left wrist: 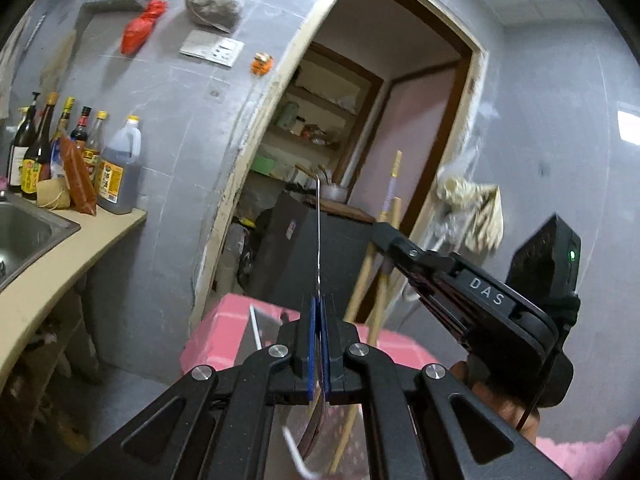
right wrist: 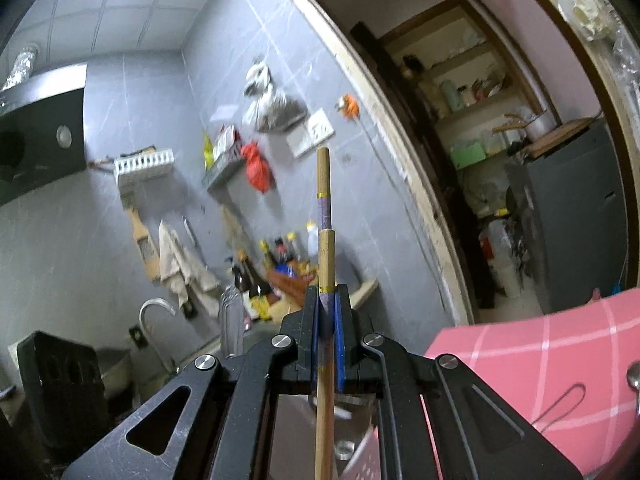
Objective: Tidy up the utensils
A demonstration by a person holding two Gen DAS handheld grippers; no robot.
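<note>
My left gripper [left wrist: 319, 304] is shut on a thin flat metal utensil [left wrist: 318, 232], seen edge on and sticking straight out past the blue pads; its brownish end [left wrist: 314, 428] hangs below the jaws. My right gripper [right wrist: 328, 308] is shut on a pair of wooden chopsticks [right wrist: 324, 200] with purple bands, pointing forward, one tip further out than the other. The left wrist view shows the right gripper [left wrist: 378, 232] to the right with the chopsticks [left wrist: 362, 292] slanting down through it. Both are held in the air over a pink checked cloth [right wrist: 540, 352].
A counter with a steel sink [left wrist: 24, 232] and several sauce bottles [left wrist: 80, 152] lies to the left. Ahead is a doorway with a black cabinet [left wrist: 340, 248] and shelves. A wire-handled tool [right wrist: 560, 404] lies on the cloth. A mop [left wrist: 472, 208] hangs by the door frame.
</note>
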